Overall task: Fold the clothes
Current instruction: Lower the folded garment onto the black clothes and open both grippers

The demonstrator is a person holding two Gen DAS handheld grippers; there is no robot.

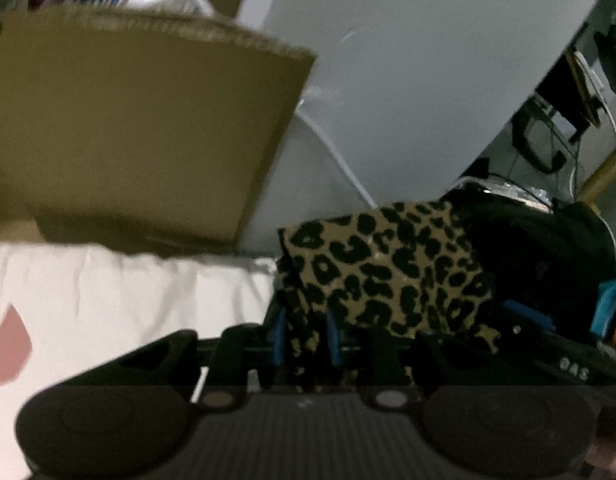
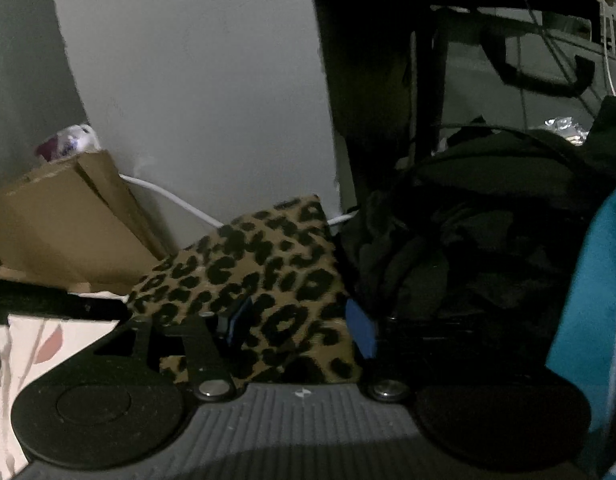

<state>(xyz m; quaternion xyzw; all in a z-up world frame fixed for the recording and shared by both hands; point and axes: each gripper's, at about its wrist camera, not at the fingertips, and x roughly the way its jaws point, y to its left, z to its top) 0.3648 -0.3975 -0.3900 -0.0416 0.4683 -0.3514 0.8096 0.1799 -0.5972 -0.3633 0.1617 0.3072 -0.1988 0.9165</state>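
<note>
A leopard-print garment [image 1: 388, 268], folded into a flat pad, is the piece being handled. In the left wrist view my left gripper [image 1: 305, 336] is shut on a bunched edge of it, which hangs pinched between the blue pads [image 1: 277, 334]. In the right wrist view the same leopard-print garment [image 2: 267, 264] slopes up toward the wall. My right gripper [image 2: 299, 326] stands wide open, its blue pads [image 2: 362, 332] on either side of the garment's near part. The fabric runs on behind the left pad. Whether the pads touch the cloth cannot be told.
A cardboard box [image 1: 127, 120] sits at the left against the grey wall [image 1: 408, 60], with a white cable [image 2: 167, 196] running behind the garment. A heap of dark clothes [image 2: 468, 220] lies to the right, teal cloth [image 2: 588, 300] beside it. A white sheet [image 1: 107, 300] with pink leaf prints lies underneath.
</note>
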